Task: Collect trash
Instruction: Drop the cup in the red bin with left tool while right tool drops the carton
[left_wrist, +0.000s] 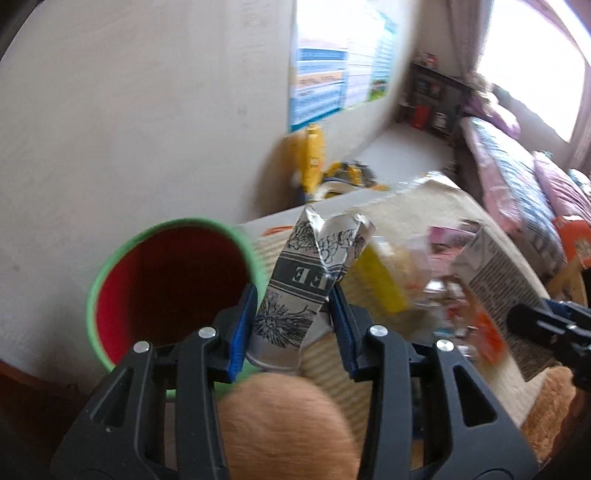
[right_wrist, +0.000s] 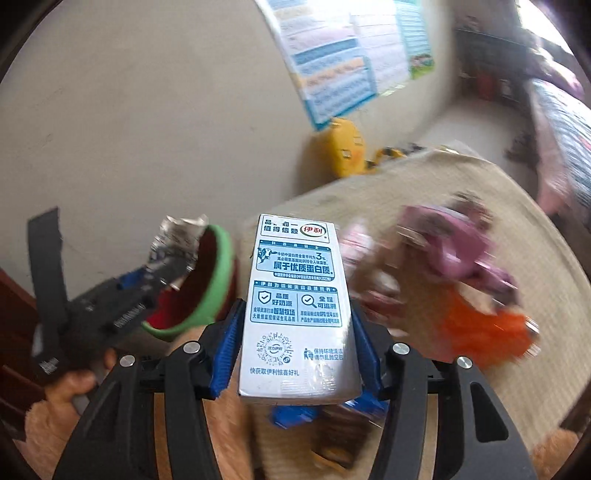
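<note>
My left claw (left_wrist: 291, 295) grips a crumpled wrapper (left_wrist: 306, 273) beside the bin (left_wrist: 166, 280); my right claw (right_wrist: 295, 328) grips a milk carton (right_wrist: 297, 306). Neither is inside yet, and more trash (right_wrist: 461, 280) lies on the mat (right_wrist: 535, 236).

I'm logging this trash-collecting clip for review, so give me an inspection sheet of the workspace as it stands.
Surface: beige ribbed mat with a fuzzy orange edge.
Job's things: green-rimmed bin with a red inside, its opening tipped toward the cameras; crumpled silver wrapper; white milk carton.
Clutter: blurred pink and orange packets on the mat, and a yellow item.
Grippers: left gripper is shut on the wrapper beside the bin's mouth; right gripper is shut on the carton.
Cables: nothing seen.
Surroundings: plain wall with a poster, yellow toys on the floor, bed by a bright window.
</note>
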